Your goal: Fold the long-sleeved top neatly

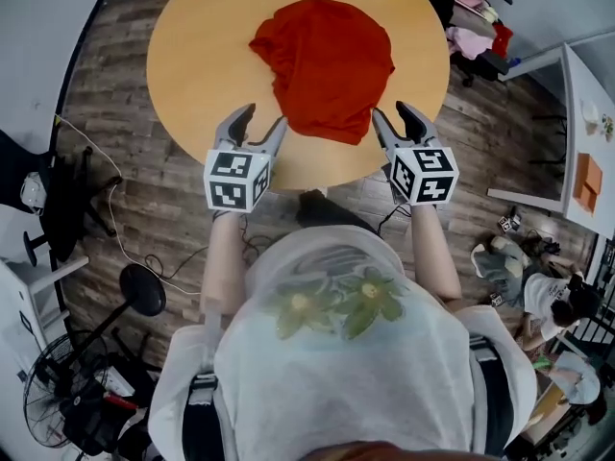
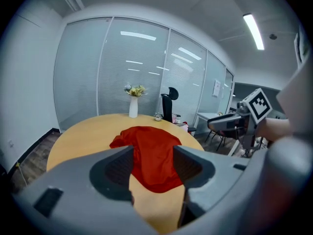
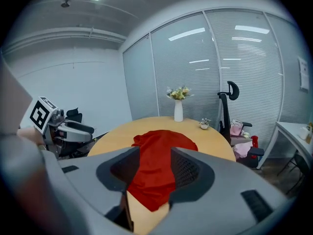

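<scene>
Left tongs [image 1: 262, 120] and right tongs [image 1: 394, 113] both gape empty at the near rim of the surface [image 1: 192, 56]; the red top [image 1: 327, 65] lies crumpled mid-surface, near hem just ahead. Grab one bunched layer and it'll likely twist, not flatten

- White short-sleeved shirt [image 1: 384, 373] at 6 o'clock, green-yellow flower print [image 1: 336, 305]
- Grey left gripper [image 1: 264, 118] at 10 o'clock, right gripper [image 1: 391, 111] at 2, black-and-white marker cubes [image 1: 235, 181]

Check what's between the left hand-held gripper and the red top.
Nothing but bare wooden table: in the left gripper view, only tabletop separates the open left hand-held gripper from the red top.
</scene>
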